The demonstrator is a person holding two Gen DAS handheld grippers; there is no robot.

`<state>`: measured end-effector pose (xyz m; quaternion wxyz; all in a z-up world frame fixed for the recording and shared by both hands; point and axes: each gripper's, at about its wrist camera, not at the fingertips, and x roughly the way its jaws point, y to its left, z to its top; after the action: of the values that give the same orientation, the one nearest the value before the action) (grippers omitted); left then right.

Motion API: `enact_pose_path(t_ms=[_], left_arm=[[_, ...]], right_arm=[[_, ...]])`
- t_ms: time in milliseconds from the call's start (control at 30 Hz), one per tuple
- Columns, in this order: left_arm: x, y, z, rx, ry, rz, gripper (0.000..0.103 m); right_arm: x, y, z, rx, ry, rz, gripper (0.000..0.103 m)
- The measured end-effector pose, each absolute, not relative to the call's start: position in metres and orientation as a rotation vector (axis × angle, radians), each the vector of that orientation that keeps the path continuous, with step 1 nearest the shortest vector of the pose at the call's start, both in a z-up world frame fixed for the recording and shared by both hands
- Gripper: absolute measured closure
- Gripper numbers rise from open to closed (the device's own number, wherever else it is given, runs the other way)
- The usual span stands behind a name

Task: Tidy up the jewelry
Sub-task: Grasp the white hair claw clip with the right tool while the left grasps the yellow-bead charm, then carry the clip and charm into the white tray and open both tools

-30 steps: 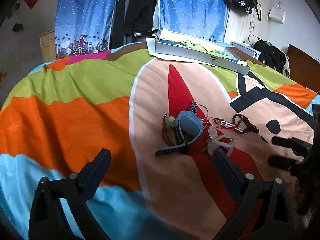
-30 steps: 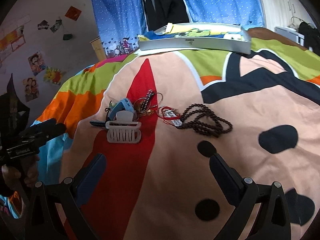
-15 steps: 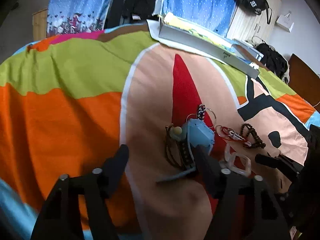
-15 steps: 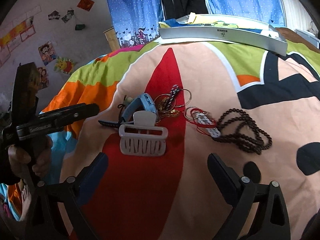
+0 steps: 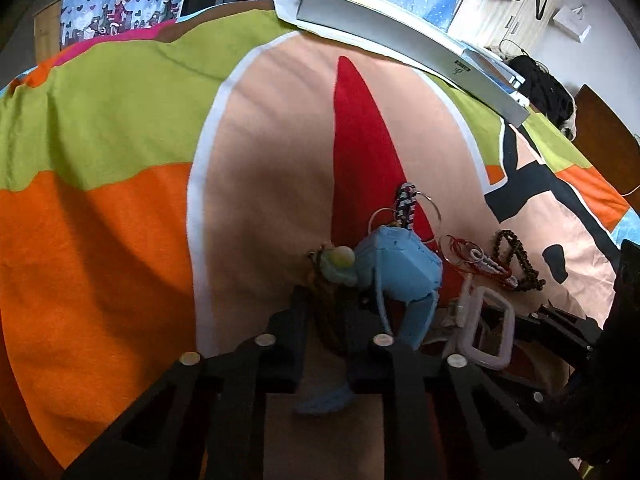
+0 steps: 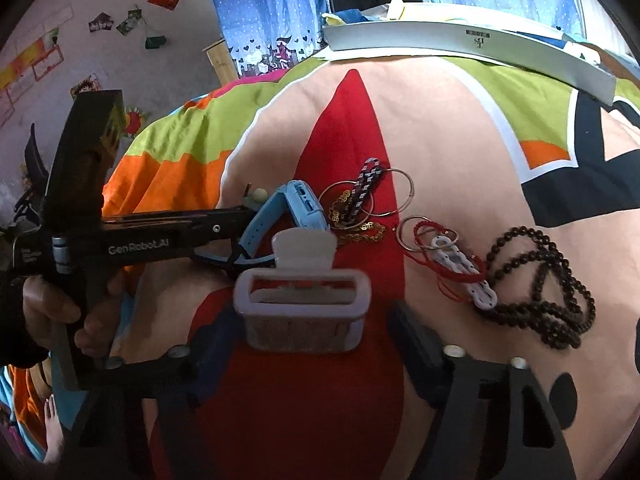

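A pile of jewelry lies on a colourful bedspread. A blue watch (image 5: 400,264) (image 6: 300,204) sits at its left, with a brown hair tie and pale bead (image 5: 340,258) beside it. My left gripper (image 5: 332,320) has closed to a narrow gap around the hair tie and the watch strap; it also shows in the right wrist view (image 6: 240,236). A white hair claw (image 6: 300,308) (image 5: 486,328) lies between the fingers of my right gripper (image 6: 316,344), which is open around it. Hoop rings (image 6: 388,198), a red string bracelet (image 6: 448,256) and a dark bead necklace (image 6: 544,280) lie to the right.
A long white box (image 6: 472,48) (image 5: 408,44) lies at the far edge of the bed. Blue curtains (image 6: 272,4) and dark clothes hang behind it. The bedspread (image 5: 120,200) stretches wide to the left. A wooden piece of furniture (image 5: 608,128) stands at the right.
Both grippers moved forward and down to the pile. The left gripper's fingers narrowed around the watch strap and hair tie. The right gripper came up around the white hair claw.
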<state>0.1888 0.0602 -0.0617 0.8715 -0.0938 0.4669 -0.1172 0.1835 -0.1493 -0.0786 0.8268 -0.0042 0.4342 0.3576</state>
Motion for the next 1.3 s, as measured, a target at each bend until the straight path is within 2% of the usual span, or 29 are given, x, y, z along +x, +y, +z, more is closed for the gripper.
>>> enact_pose_path(t_ms=[133,167,1000,1300], left_arm=[[0.183,0.057,-0.057,-0.187,0.967,-0.223,0.091],[0.181,0.055,-0.055,-0.193,0.963,-0.216,0.091],[0.161,0.05,-0.001,-0.19,0.835,-0.168,0.092],[0.207,0.044,0.041,-0.208,0.743,-0.183,0.092]], right_arm=[[0.184,-0.15,-0.08,0.003,0.922,0.761,0.048],[0.184,-0.151,-0.079,0.006,0.918,0.762,0.053],[0.168,-0.169,-0.054,0.026,0.808,0.766,0.056],[0.192,-0.185,-0.026,0.047,0.745,0.731,0.056]])
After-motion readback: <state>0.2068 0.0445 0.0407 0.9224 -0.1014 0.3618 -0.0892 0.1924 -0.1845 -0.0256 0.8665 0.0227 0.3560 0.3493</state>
